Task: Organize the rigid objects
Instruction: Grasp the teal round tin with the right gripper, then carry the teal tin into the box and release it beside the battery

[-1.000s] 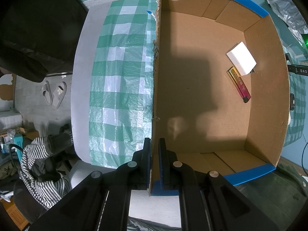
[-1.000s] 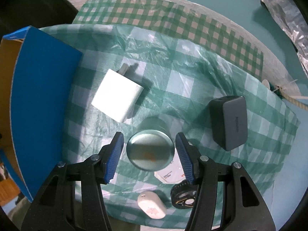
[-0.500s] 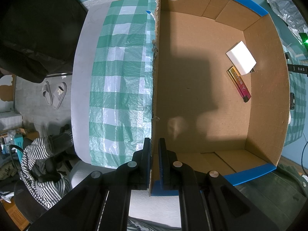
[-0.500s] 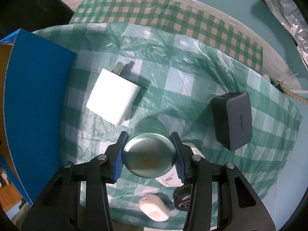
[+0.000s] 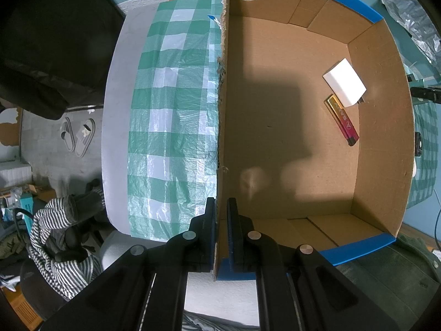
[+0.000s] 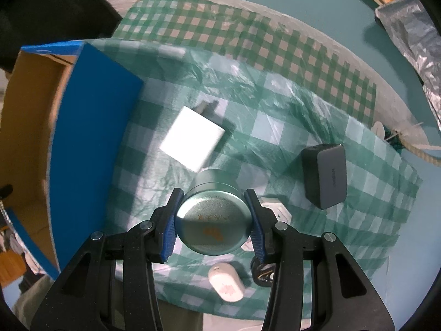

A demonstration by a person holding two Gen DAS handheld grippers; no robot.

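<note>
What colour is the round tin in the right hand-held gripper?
Metallic green tin with orange lid lettering, clearest in the right wrist view.

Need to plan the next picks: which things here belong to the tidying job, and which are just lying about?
Job: round green metal tin in right claw; white square charger; dark grey rectangular charger; brown cardboard box.

Lying about: grey slippers; striped cloth.

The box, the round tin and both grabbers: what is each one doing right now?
Cardboard box: open on top, white block and lighter inside.
Left gripper: shut on the box wall.
Right gripper: shut on the round tin.
White charger: lying on the tablecloth.
</note>
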